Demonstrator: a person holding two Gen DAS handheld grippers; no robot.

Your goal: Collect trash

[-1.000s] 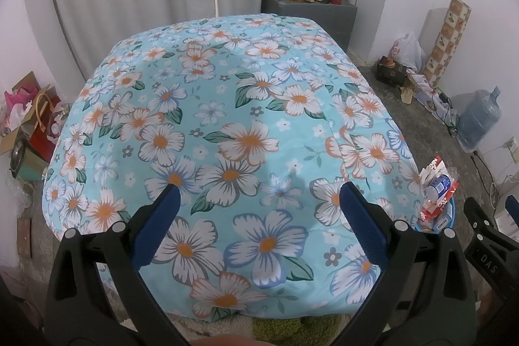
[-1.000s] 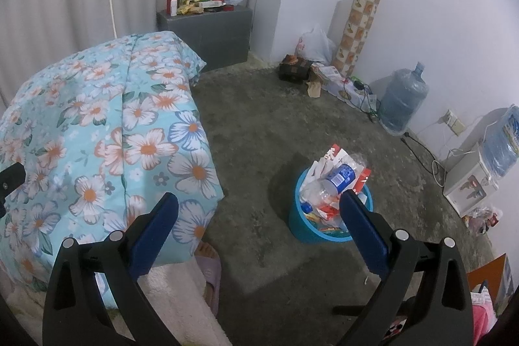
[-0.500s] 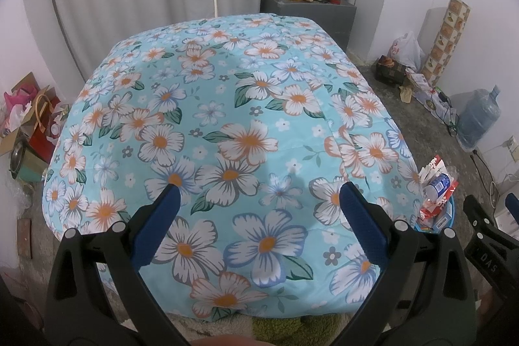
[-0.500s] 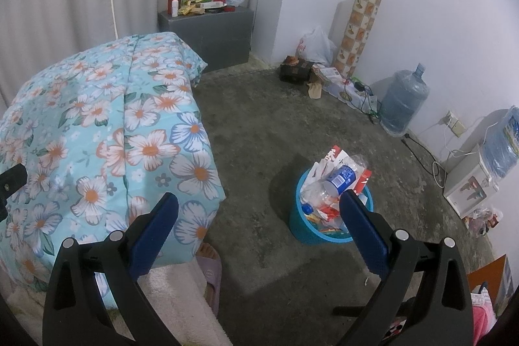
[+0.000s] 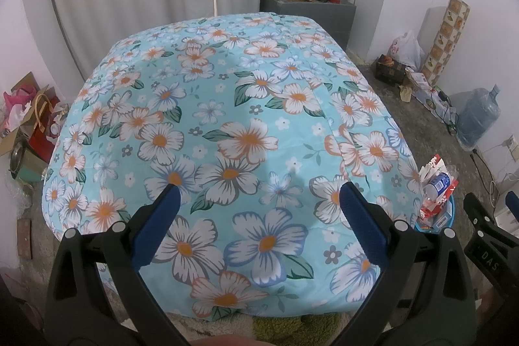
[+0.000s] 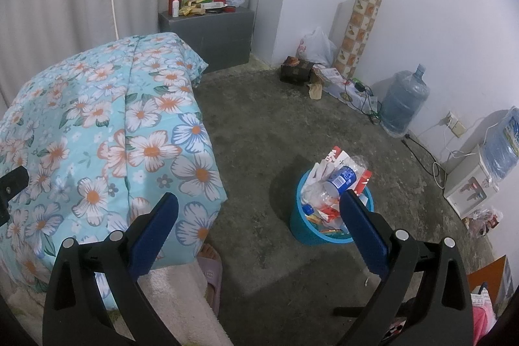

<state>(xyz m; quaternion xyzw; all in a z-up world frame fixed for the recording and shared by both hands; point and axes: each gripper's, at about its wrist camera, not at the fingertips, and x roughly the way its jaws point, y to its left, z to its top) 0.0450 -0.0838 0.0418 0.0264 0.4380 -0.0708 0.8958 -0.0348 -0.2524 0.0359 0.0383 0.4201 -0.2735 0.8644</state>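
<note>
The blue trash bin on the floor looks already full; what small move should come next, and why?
Probably swing the right claw toward the gray cabinet, where wrappers lie loose. Both claws are open and empty, the blue trash bin is heaped above its rim, and the floral bed cover carries no trash.

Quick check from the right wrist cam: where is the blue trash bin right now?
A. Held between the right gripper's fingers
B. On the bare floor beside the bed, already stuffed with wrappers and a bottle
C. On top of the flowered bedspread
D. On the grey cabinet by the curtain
B: the blue trash bin stands on the concrete floor apart from the flowered bedspread, heaped with packaging, while the right gripper is open and holds nothing.
</note>
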